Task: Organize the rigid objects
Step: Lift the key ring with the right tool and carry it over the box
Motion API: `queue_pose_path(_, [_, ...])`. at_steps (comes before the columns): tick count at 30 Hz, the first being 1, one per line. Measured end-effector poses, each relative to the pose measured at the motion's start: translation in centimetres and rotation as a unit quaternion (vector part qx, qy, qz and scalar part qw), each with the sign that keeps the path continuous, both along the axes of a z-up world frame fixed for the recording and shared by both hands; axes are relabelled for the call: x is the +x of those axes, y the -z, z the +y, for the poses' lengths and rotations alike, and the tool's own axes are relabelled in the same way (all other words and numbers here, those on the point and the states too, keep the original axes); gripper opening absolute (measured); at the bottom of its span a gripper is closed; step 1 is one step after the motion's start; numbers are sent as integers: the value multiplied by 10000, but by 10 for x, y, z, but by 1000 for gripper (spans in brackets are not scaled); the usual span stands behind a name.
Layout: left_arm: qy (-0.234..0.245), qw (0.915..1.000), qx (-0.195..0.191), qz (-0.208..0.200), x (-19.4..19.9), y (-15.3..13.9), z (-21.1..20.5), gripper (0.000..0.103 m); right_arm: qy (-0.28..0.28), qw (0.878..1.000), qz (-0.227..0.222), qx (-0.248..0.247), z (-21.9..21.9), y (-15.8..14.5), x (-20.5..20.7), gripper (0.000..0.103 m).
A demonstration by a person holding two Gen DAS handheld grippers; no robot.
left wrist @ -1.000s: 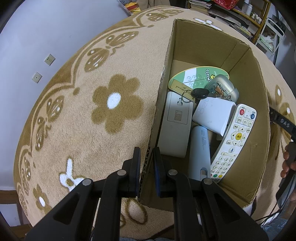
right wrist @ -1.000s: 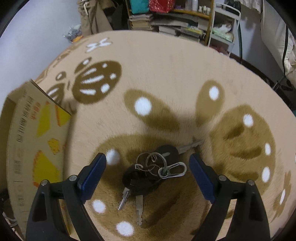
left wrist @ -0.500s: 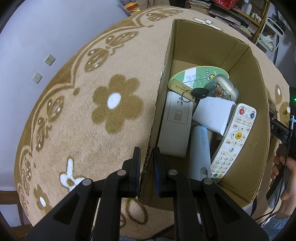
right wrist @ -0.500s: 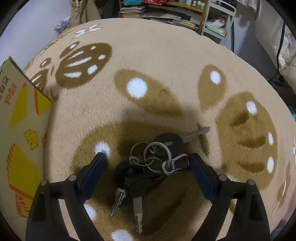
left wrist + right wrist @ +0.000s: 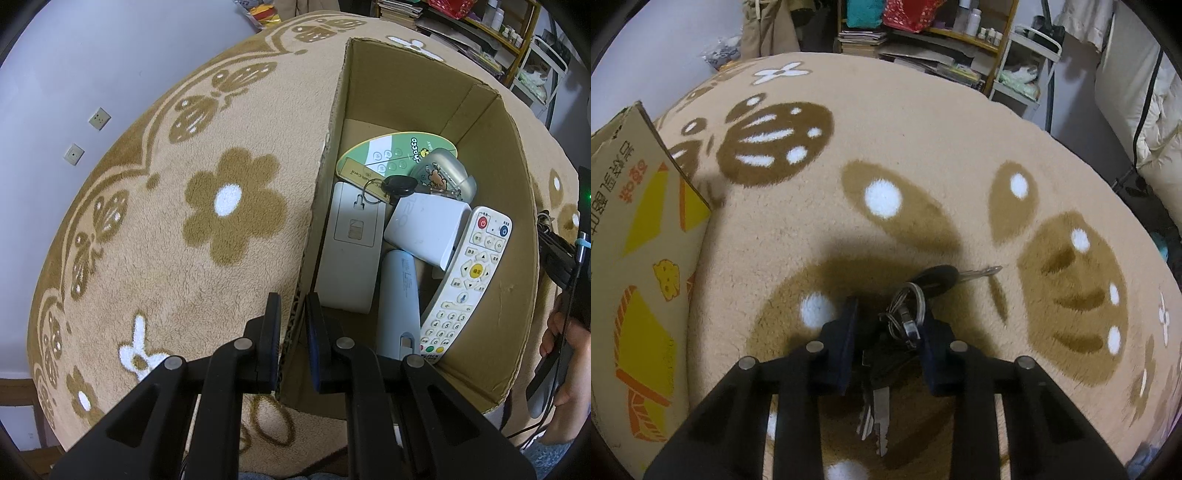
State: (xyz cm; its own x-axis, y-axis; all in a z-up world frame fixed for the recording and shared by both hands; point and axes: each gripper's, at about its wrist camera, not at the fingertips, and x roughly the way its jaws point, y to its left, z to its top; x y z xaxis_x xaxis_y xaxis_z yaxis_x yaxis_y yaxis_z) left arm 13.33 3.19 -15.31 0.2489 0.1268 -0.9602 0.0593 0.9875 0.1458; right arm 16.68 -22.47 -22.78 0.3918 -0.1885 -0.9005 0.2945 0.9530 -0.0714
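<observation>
Pinching the brown cardboard box (image 5: 513,302) by its near wall, the left gripper (image 5: 292,325) holds; the right gripper (image 5: 886,328) has just closed on the metal key bunch (image 5: 912,299) on the beige patterned rug (image 5: 923,147).

I am looking across a beige fleece blanket (image 5: 923,122) patterned with brown flowers; behind it a cluttered shelf (image 5: 960,33) is standing, and two wall sockets (image 5: 86,134) are showing on the wall (image 5: 92,55).

Lived-in home room: fluffy patterned blanket (image 5: 923,155) underfoot, cluttered bookshelf (image 5: 923,40) at far side, white bedding (image 5: 1160,122) far right, wall sockets (image 5: 99,119) left.
</observation>
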Motion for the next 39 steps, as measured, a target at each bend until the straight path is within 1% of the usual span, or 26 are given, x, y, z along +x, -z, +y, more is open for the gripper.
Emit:
queue_pose_path(2, [2, 10000, 5, 2, 0, 0, 0, 12, -19, 9999, -73, 104, -3, -6, -2, 29])
queue_pose_path(4, [-1, 10000, -4, 1, 0, 0, 0, 12, -43, 9992, -245, 328, -5, -14, -2, 26])
queue_pose_path(7, [-10, 10000, -23, 3, 0, 0, 0, 12, -59, 9971, -439, 621, -6, -24, -3, 25])
queue_pose_path(13, [-6, 10000, -17, 4, 0, -1, 0, 12, 35, 9927, -751, 949, -13, -38, -6, 25])
queue_pose_path(18, [0, 10000, -1, 0, 0, -1, 0, 12, -1, 9891, -1010, 1068, -15, -55, -6, 25])
queue_pose_path(22, [4, 10000, 13, 0, 1, -1, 0, 12, -106, 9839, -1327, 1192, -10, -76, -8, 25])
queue_pose_path(27, [-3, 10000, 9, -3, 1, -1, 1, 12, -298, 9746, -1757, 1354, 1, -107, -13, 25])
queue_pose_path(31, [-6, 10000, -6, -8, 1, -1, 1, 12, -563, 9662, -2118, 1356, 17, -133, -19, 25])
queue_pose_path(35, [-12, 10000, -10, -5, 1, -1, 1, 12, -915, 9537, -2494, 1408, 36, -161, -29, 25])
queue_pose_path(39, [-9, 10000, 2, -7, 1, -1, 1, 12, -1256, 9423, -2682, 1563, 55, -177, -37, 25])
